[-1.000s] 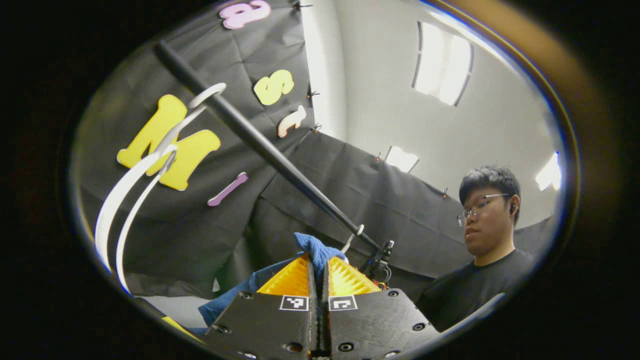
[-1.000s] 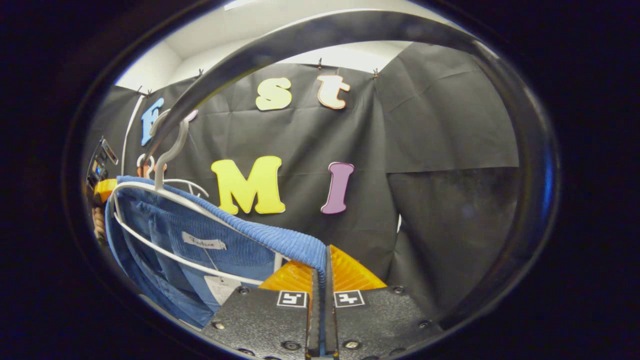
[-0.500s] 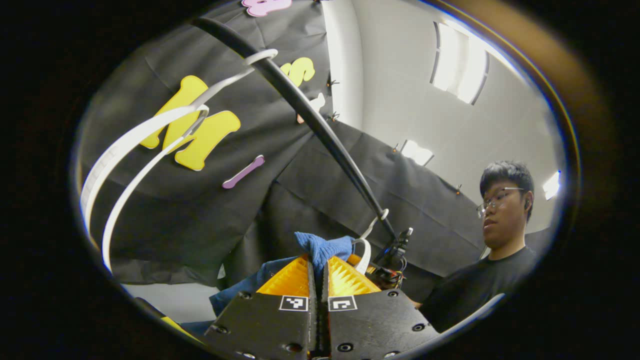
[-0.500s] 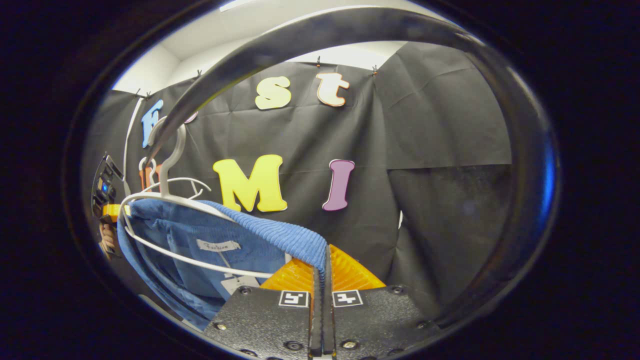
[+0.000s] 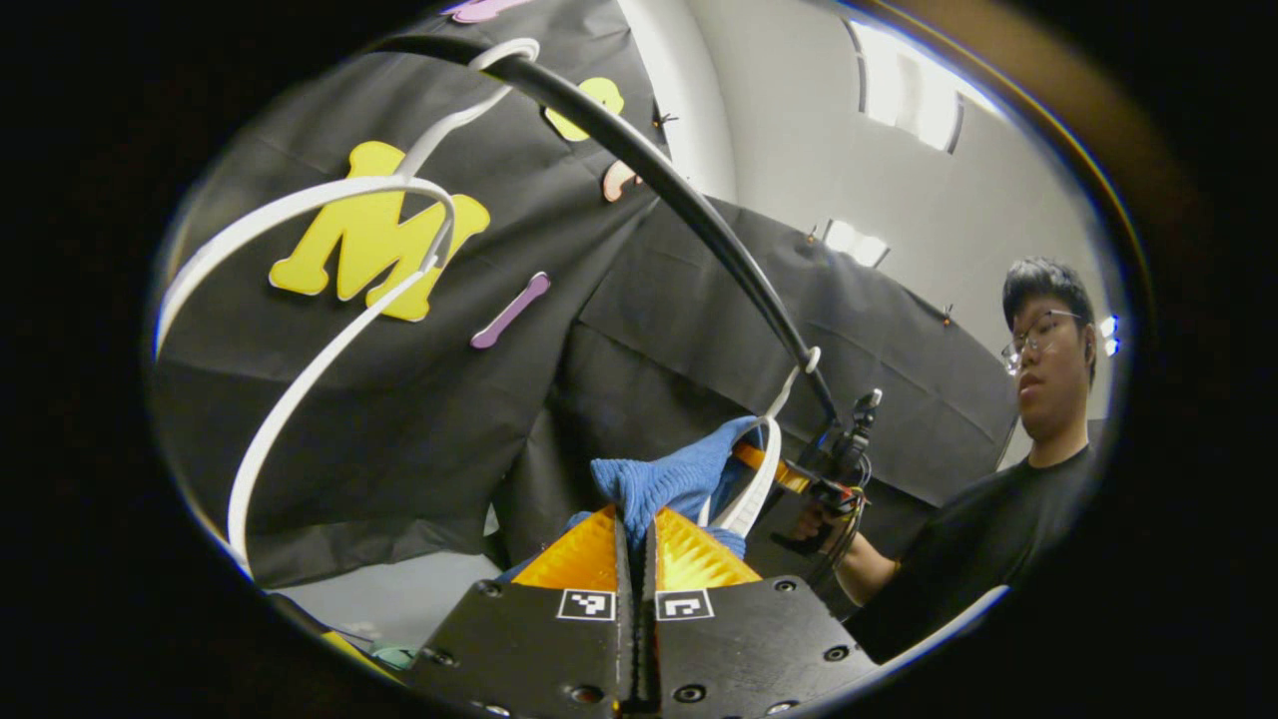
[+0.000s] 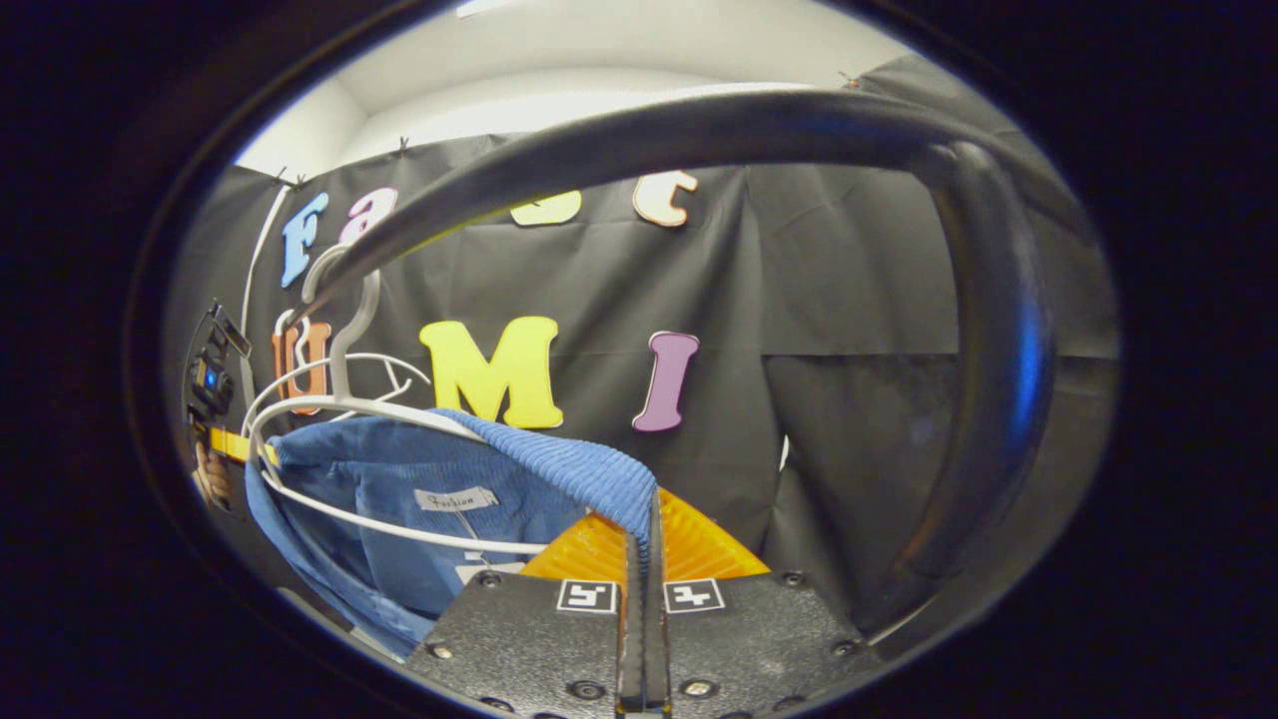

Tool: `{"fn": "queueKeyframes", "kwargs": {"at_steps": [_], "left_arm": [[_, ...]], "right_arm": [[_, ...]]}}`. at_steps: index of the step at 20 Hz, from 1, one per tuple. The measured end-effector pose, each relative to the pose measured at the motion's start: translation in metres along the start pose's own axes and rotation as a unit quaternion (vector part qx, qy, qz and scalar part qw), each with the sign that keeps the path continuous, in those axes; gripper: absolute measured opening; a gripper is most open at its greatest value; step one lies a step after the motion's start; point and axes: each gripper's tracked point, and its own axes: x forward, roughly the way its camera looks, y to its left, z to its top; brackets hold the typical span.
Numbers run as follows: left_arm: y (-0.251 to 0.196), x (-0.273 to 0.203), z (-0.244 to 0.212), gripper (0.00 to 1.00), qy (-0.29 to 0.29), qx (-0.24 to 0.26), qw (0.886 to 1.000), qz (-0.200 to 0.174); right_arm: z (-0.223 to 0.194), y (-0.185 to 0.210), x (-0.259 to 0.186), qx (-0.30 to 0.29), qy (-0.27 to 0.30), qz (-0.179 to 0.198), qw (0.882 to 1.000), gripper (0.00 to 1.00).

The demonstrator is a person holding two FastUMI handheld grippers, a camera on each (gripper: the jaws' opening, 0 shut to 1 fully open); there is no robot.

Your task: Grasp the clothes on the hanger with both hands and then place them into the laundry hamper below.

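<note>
garment [image 6: 469, 479]: blue ribbed | hanger [image 6: 329, 404]: white | rail [image 6: 639, 135]: black

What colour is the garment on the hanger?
Blue, with a ribbed corduroy-like texture; the garment shows best in the right gripper view, draped over a white hanger.

The blue garment [image 6: 439, 479] is showing a ribbed, corduroy-like cloth, matt and rough along the edge pinched between the right tongs [image 6: 641, 524], and the same nubby weave is bunching at the left tongs [image 5: 637, 519]. The white hanger [image 6: 329, 404] is looking like smooth, slightly glossy plastic, while the black rail [image 5: 699, 215] is gleaming like smooth metal. The black wall cloth [image 5: 419, 419] is hanging matt and creased.
</note>
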Motion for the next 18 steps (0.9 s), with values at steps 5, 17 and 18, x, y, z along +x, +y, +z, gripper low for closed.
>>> {"fn": "queueKeyframes", "kwargs": {"at_steps": [5, 17, 18], "left_arm": [[0.010, -0.003, -0.013, 0.04, 0.044, 0.035, 0.998, 0.026], [0.028, 0.010, -0.042, 0.01, 0.121, 0.099, 0.986, 0.065], [0.033, 0.011, -0.048, 0.04, 0.130, 0.107, 0.983, 0.074]], "right_arm": [[0.007, 0.002, 0.000, -0.003, -0.008, -0.002, 1.000, 0.04], [0.012, 0.000, -0.001, -0.024, -0.020, -0.015, 0.999, 0.04], [0.011, 0.003, -0.001, -0.022, -0.017, -0.009, 1.000, 0.04]]}}
